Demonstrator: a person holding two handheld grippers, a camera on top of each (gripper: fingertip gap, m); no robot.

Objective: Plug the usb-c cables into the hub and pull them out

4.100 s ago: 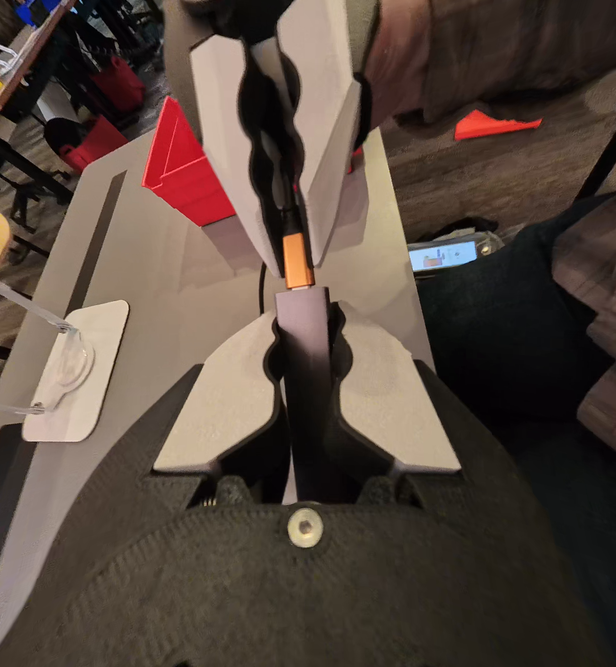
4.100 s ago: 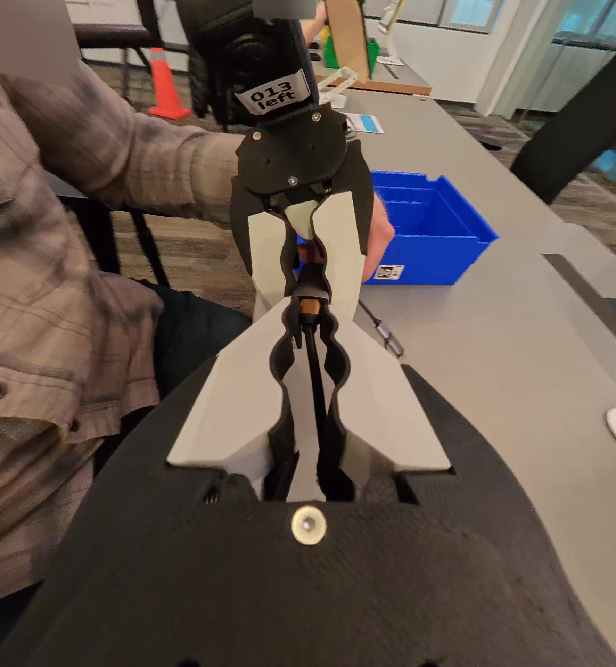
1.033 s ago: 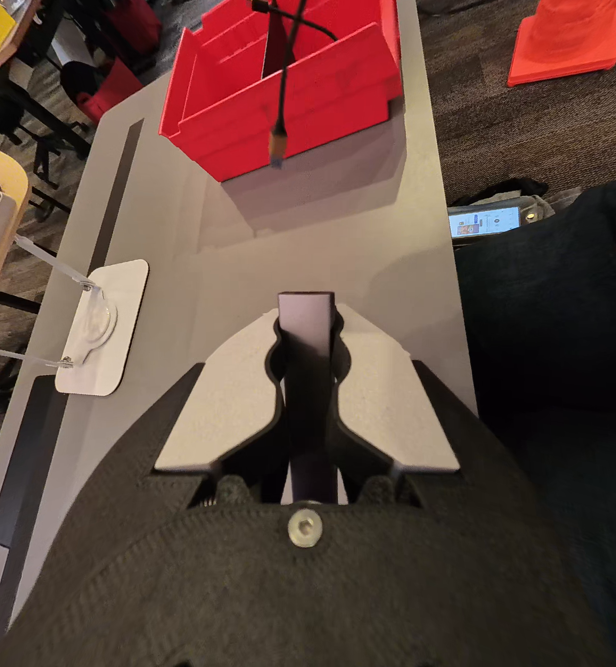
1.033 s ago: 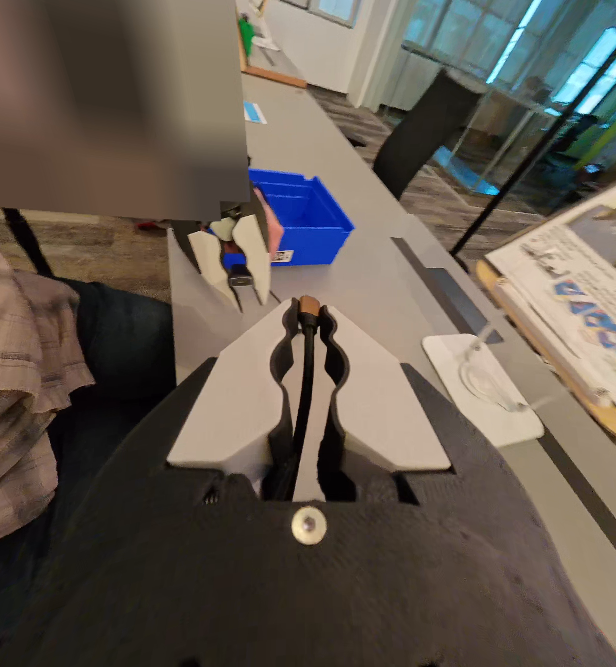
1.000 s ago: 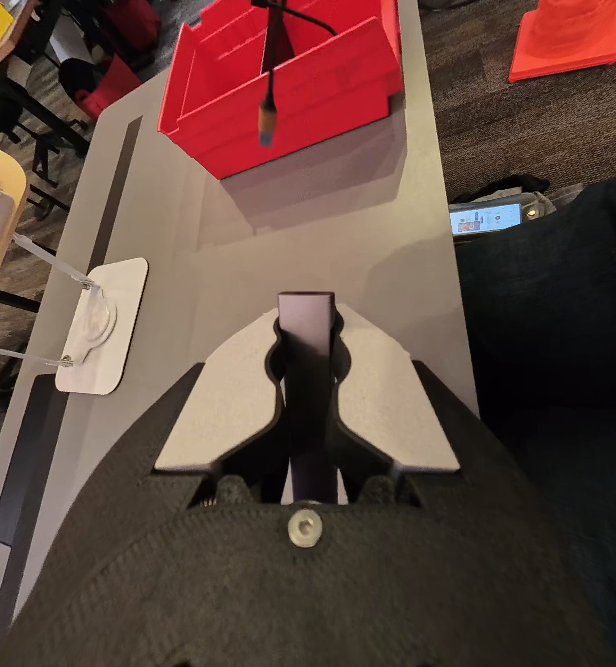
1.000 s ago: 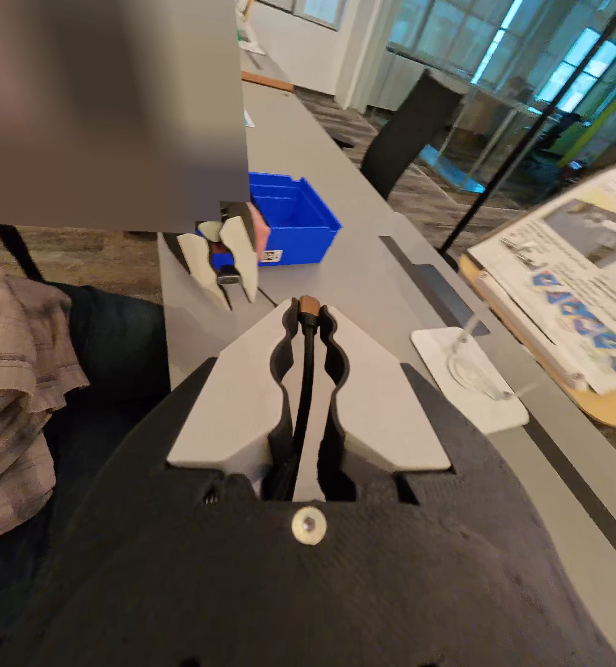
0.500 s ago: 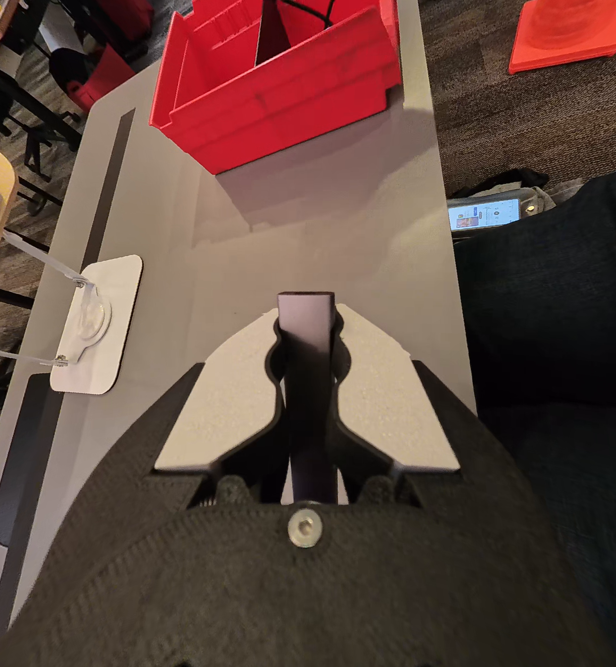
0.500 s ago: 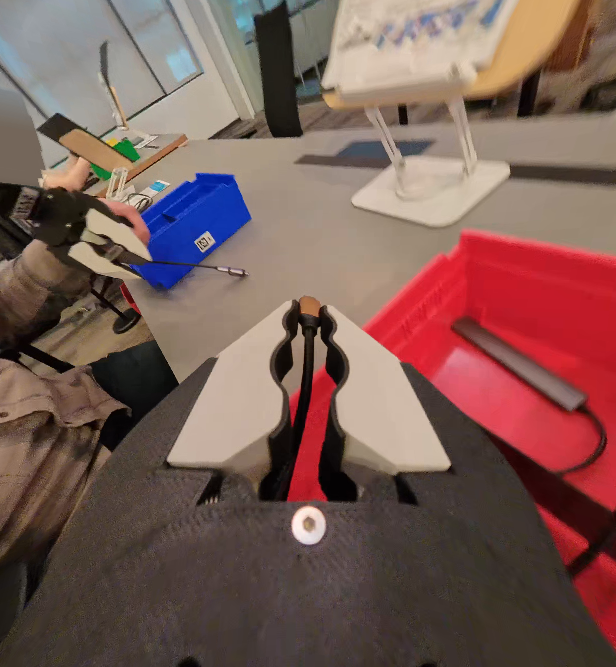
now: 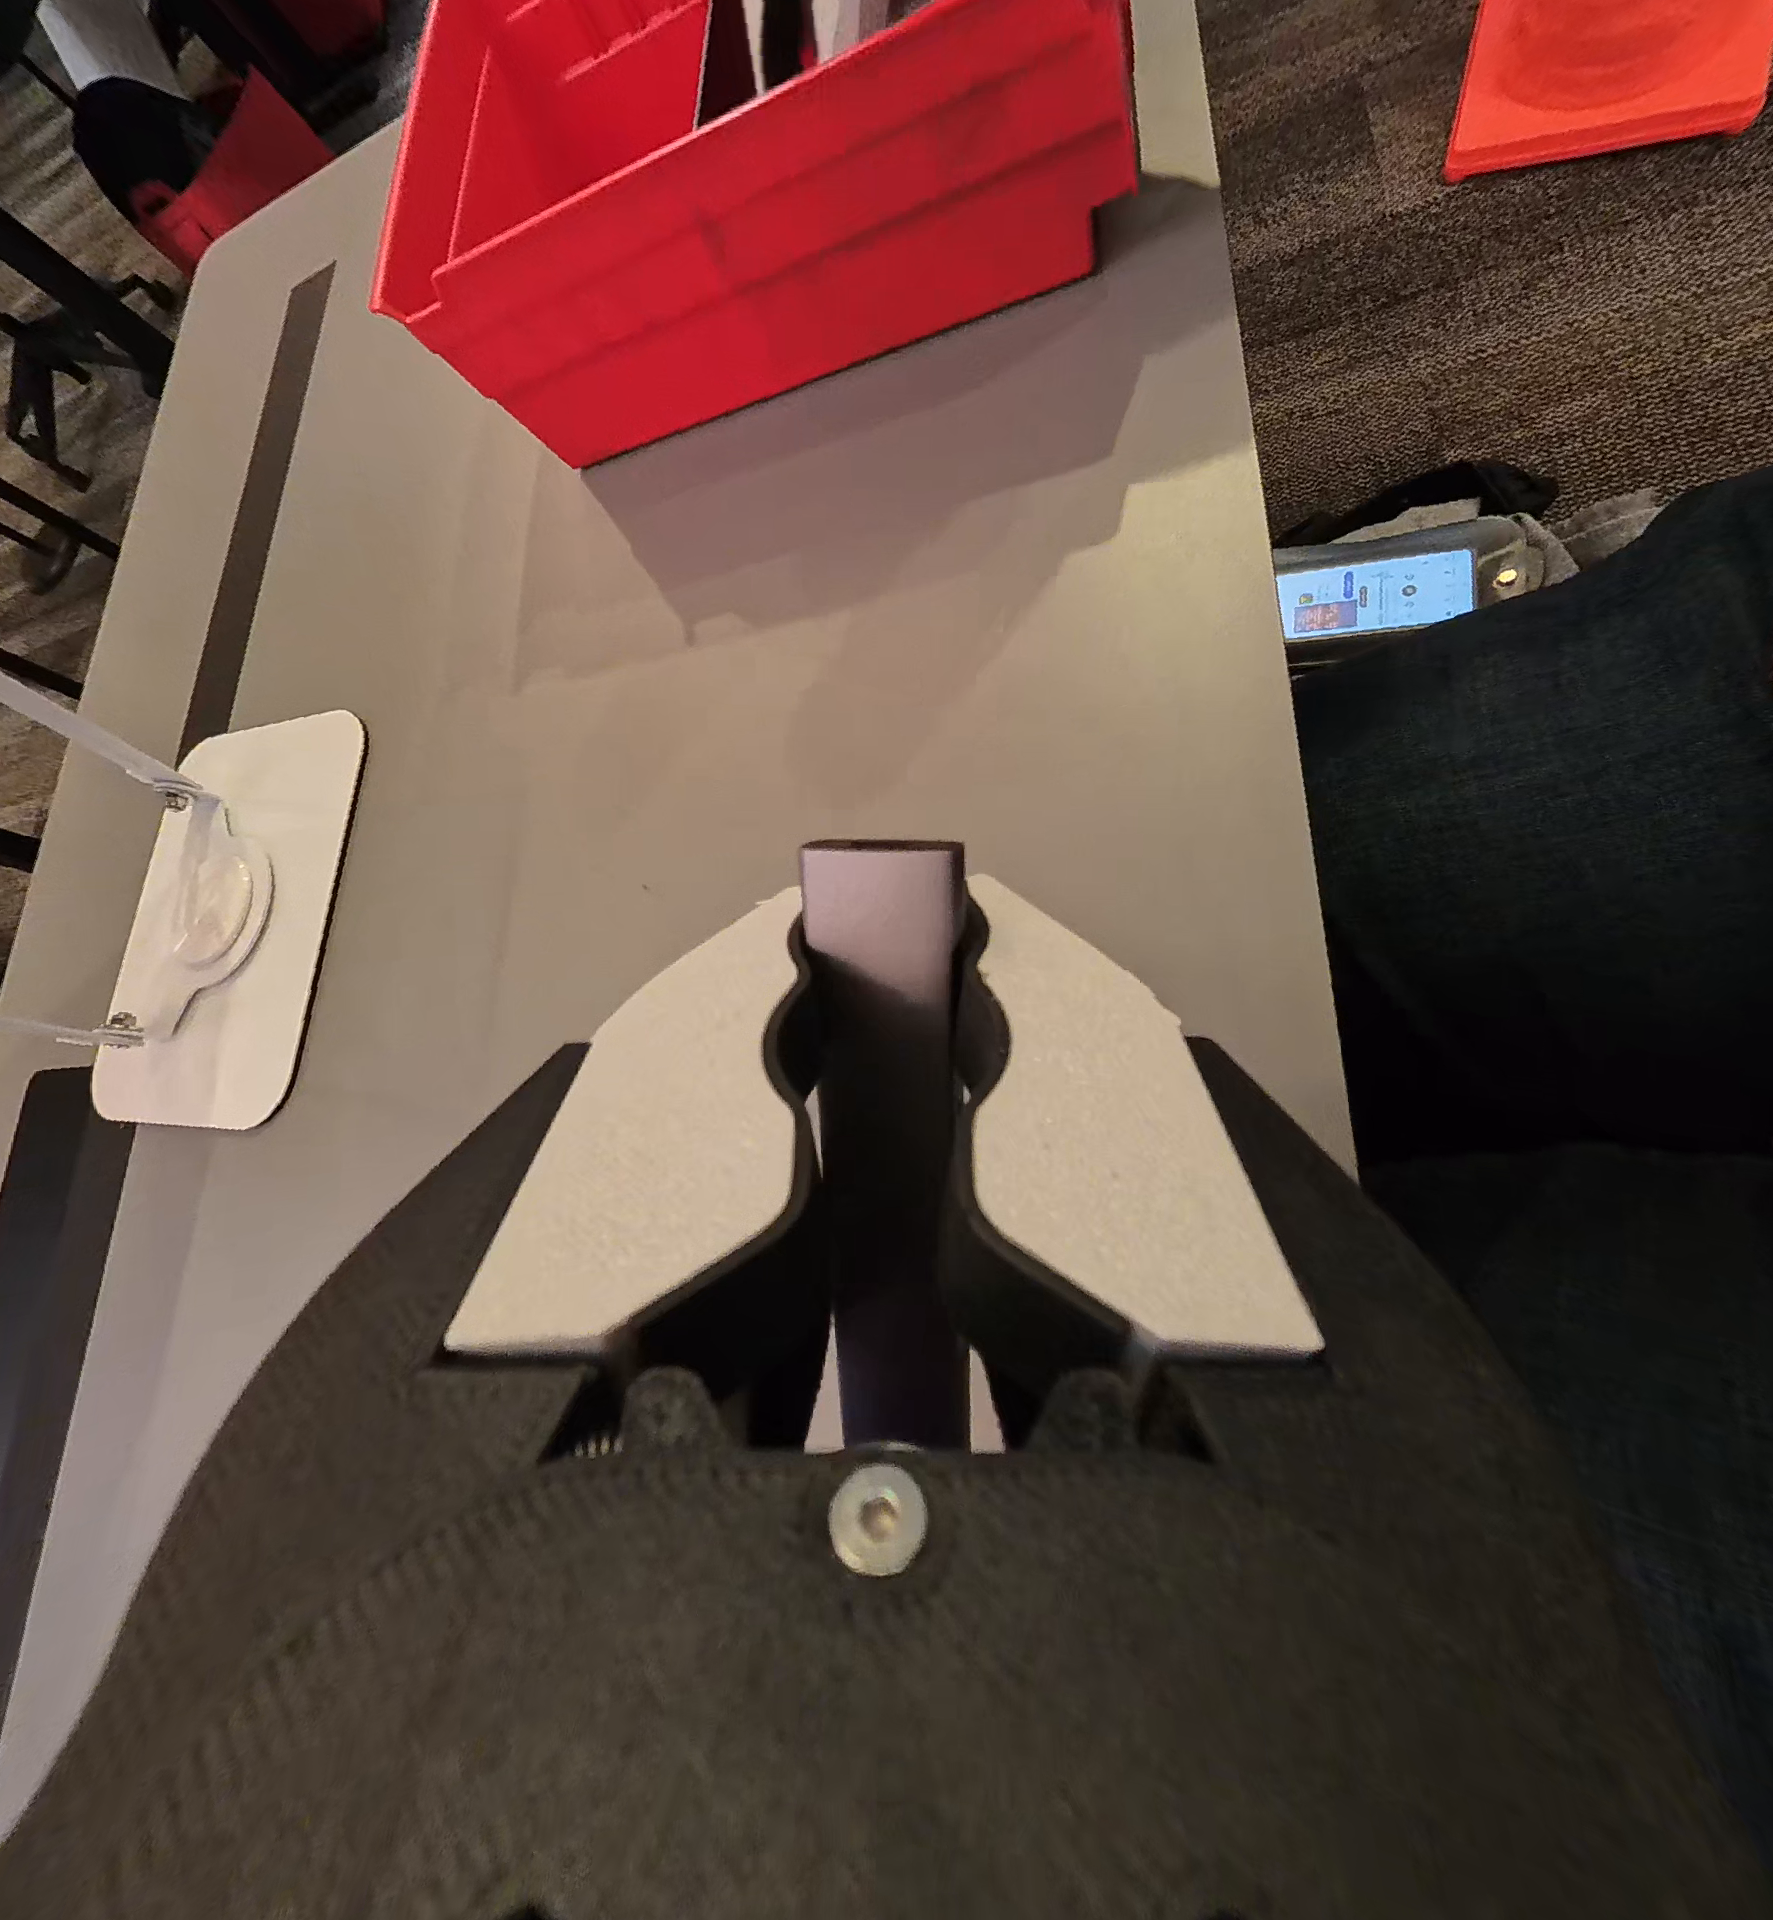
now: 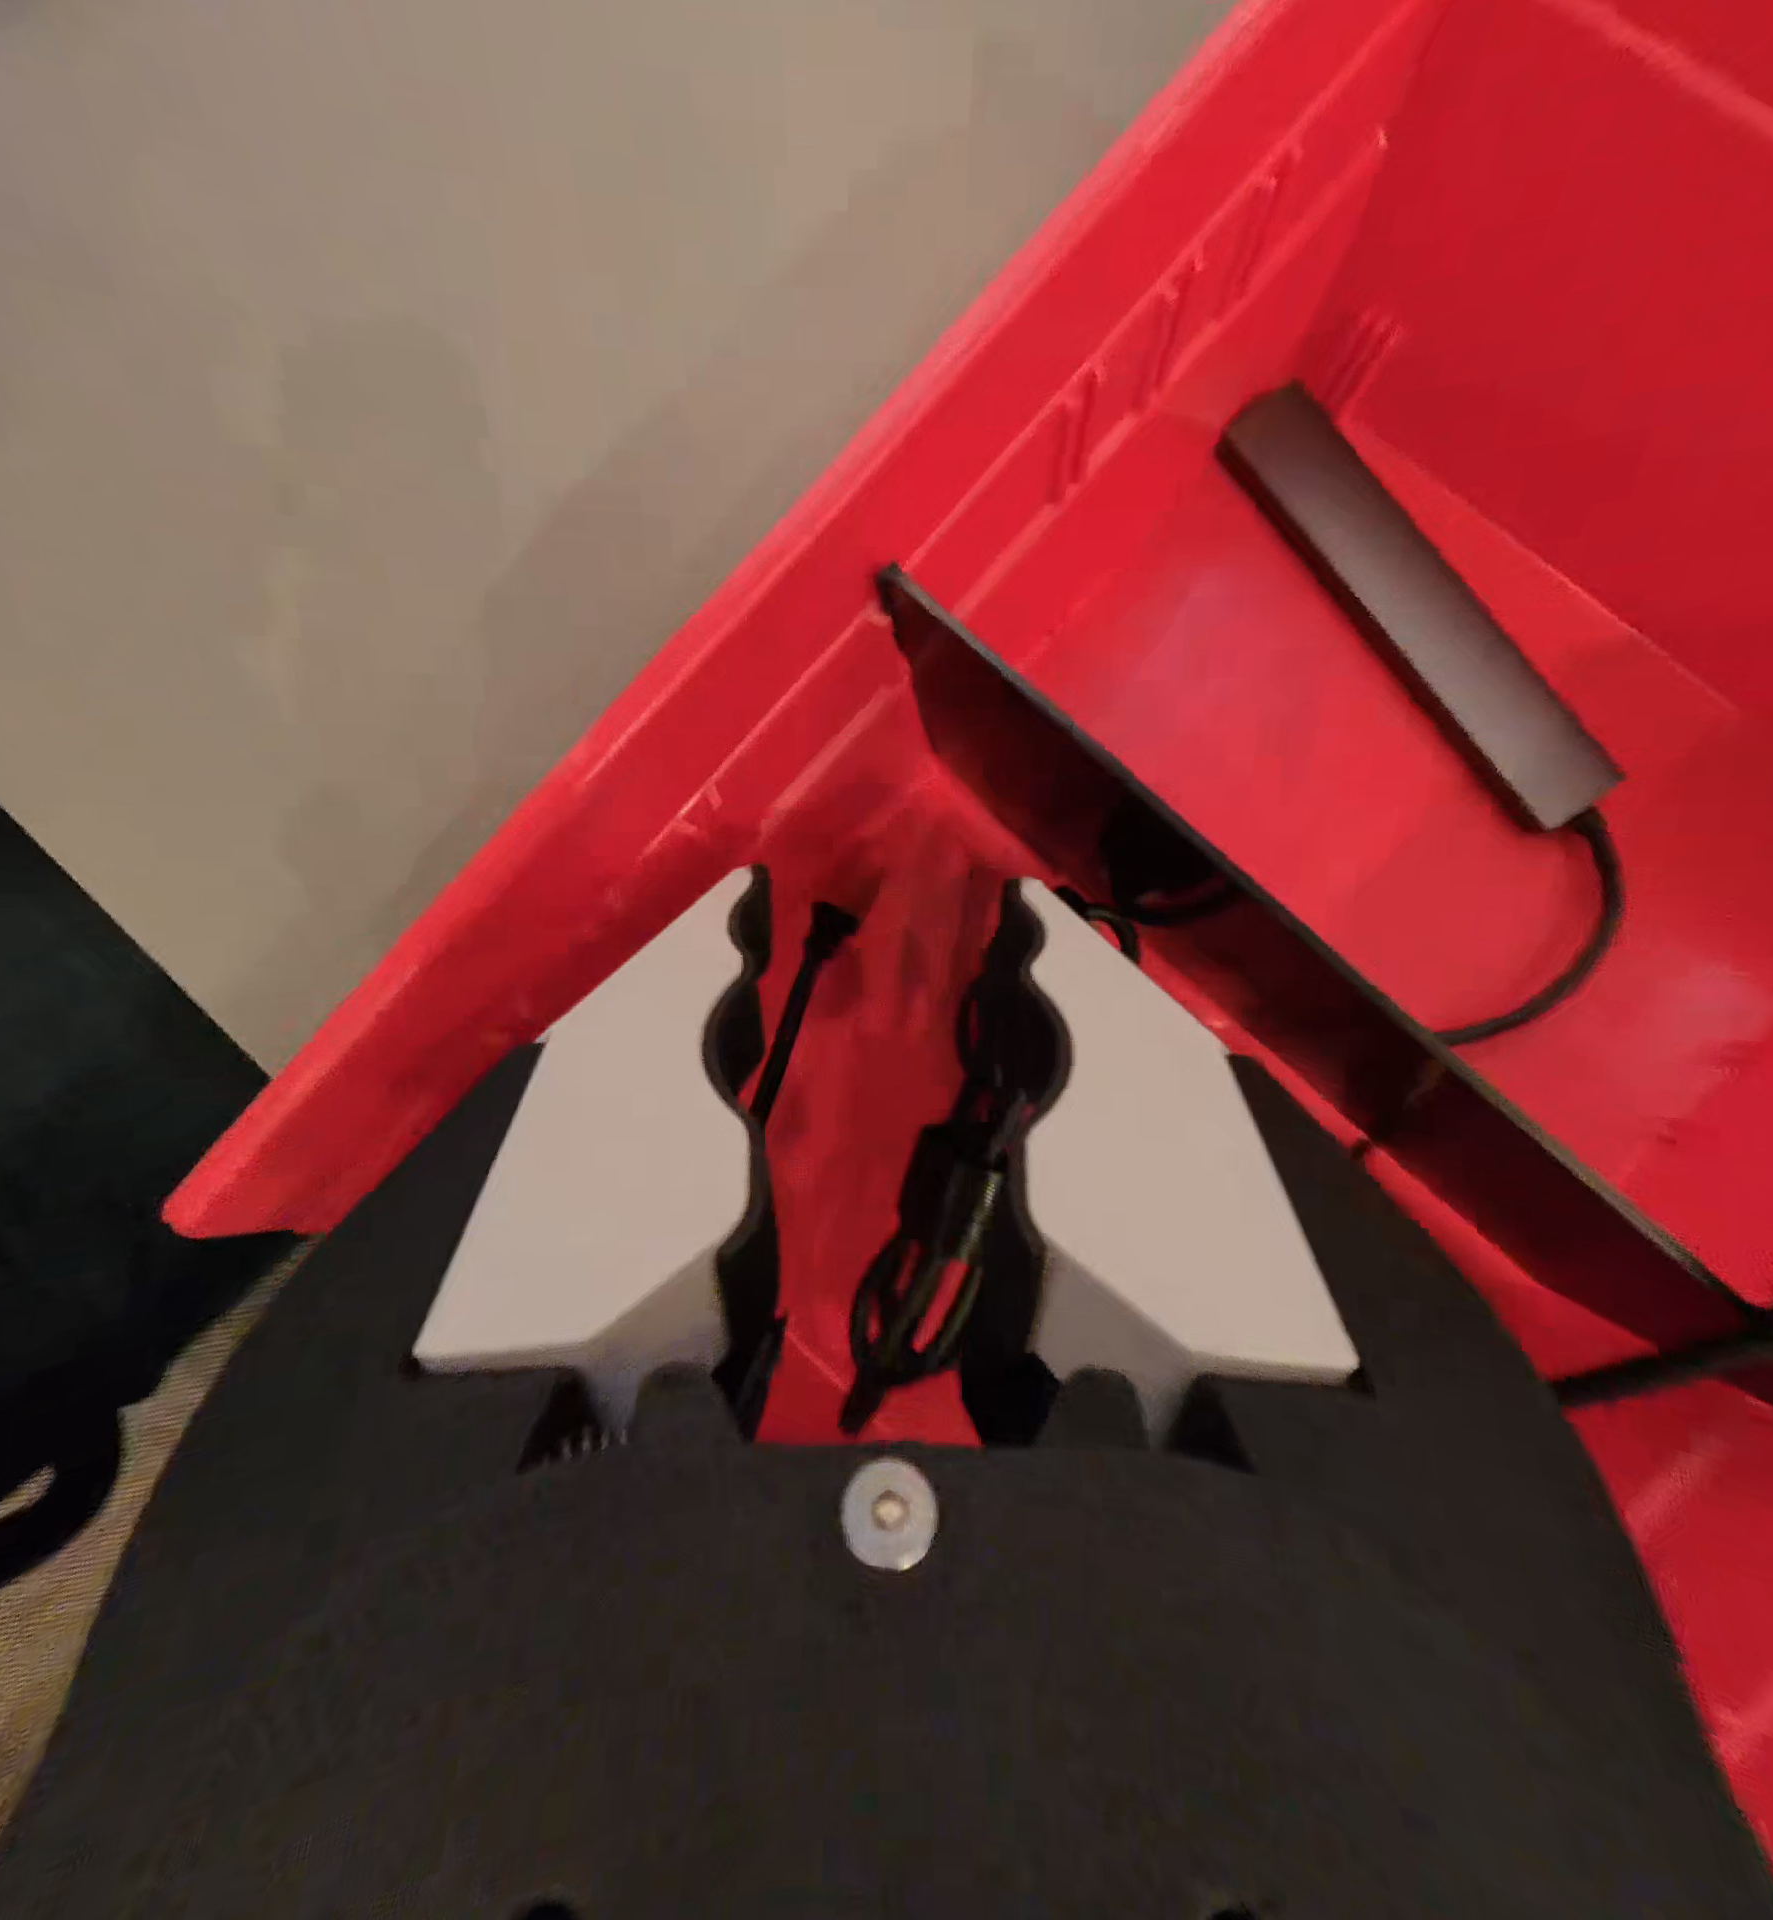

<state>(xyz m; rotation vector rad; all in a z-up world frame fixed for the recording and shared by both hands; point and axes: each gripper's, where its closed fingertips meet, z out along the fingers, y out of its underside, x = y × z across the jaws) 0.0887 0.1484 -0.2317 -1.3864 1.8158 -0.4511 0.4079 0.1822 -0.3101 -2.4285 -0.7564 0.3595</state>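
Left wrist view: left gripper [image 9: 882,914] clamped on dark hub [image 9: 882,997], held above grey table [image 9: 757,665]; red bin [image 9: 757,208] well ahead.

Right wrist view: right gripper [image 10: 882,914] spread apart over red bin, black cable [image 10: 788,1018] loose between fingers (second hub [image 10: 1412,613] lies beyond black divider [image 10: 1277,956]).

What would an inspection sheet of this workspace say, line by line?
Surface: grey table, mostly bare.
Job's things: dark hub clamped in left tongs; another hub in red bin.
Clutter: white stand base.
Grippers: left shut on hub; right tongs open over the bin.
Cables: black cable loose between right tongs; bundled one beneath.
Surroundings: phone, orange cone on carpet.
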